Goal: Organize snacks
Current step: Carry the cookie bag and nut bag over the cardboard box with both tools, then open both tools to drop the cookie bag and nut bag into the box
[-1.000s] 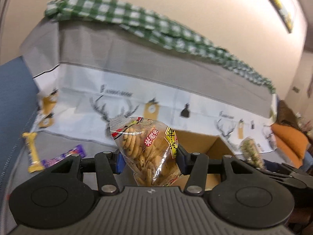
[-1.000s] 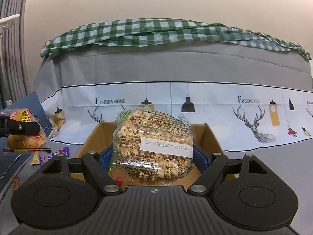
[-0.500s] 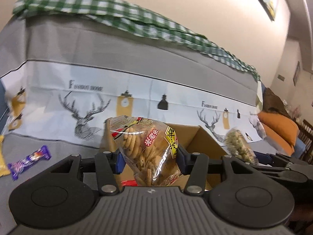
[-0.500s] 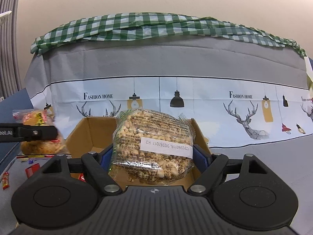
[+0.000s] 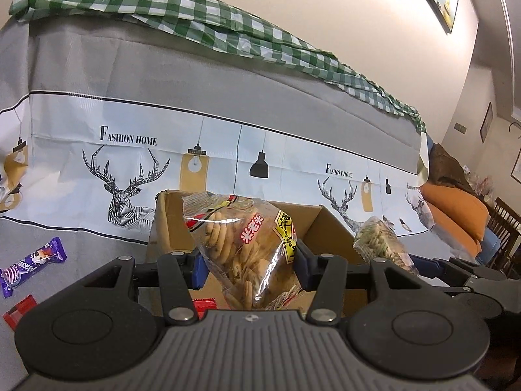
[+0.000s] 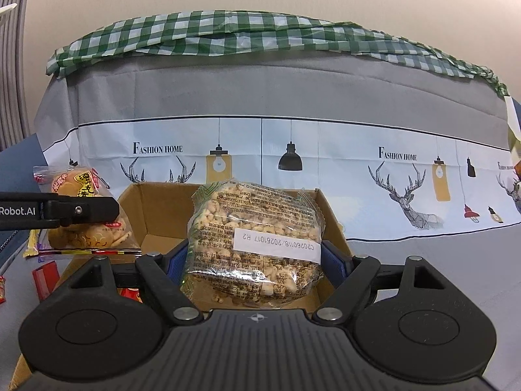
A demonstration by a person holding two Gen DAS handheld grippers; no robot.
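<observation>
My left gripper [image 5: 249, 268] is shut on a clear bag of rice crackers [image 5: 244, 244] with red and yellow labels, held over the left part of an open cardboard box [image 5: 329, 224]. My right gripper [image 6: 254, 257] is shut on a clear bag of puffed grain snack [image 6: 257, 238] with a white sticker, held above the same box [image 6: 156, 208]. The cracker bag [image 6: 84, 221] and the left gripper show at the left of the right wrist view. The puffed snack bag [image 5: 379, 244] shows at the right of the left wrist view.
A purple candy bar [image 5: 31, 265] and a red packet [image 5: 19, 309] lie on the grey cloth left of the box. Red wrappers [image 6: 130, 293] lie inside the box. A draped backdrop with deer prints [image 6: 260, 150] stands behind. An orange cushion [image 5: 456, 211] is far right.
Both grippers have moved in over the box with their bags. The left gripper has swung right, so the box now sits behind its bag.
</observation>
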